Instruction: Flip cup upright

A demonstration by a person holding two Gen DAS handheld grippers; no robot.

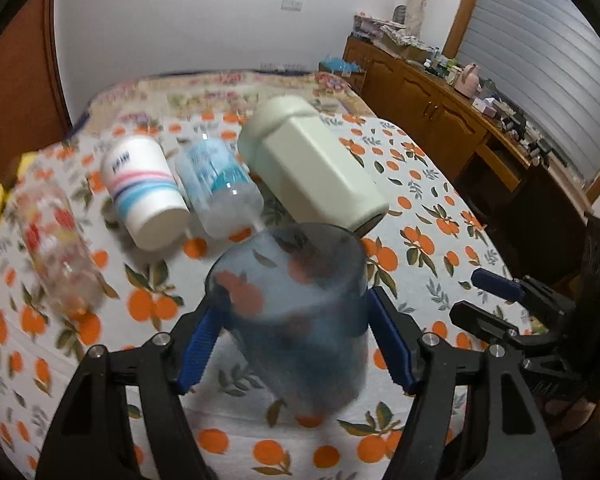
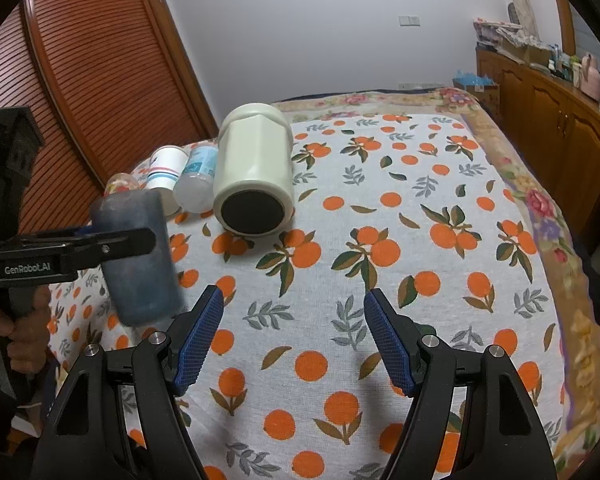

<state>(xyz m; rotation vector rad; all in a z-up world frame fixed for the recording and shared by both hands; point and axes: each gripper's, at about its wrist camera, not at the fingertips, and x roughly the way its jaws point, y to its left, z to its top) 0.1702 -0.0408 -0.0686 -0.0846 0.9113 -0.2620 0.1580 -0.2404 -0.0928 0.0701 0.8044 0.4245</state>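
On the far left, ahead of the left gripper, a clear bottle with a red and yellow label lies on its side on the orange-print cloth. Next to it, further right, lies a white paper cup with pink and blue stripes, then a clear water bottle with a blue label, all blurred in the left wrist view.

The left gripper grips the blue translucent cup between its blue pads, one pad on each side of the cup's wall. The cup is tilted and off the cloth; whether its mouth faces up or down I cannot tell through the blur. In the right wrist view the same cup sits up and to the left of the right gripper, clamped in the left tool's black fingers.

Just beyond the held cup lies a pale green jar on its side, its dark round end facing the right gripper.

The right gripper hangs over the cloth with its jaws spread wide and nothing between them. Far right, a wooden cabinet stands along the wall.
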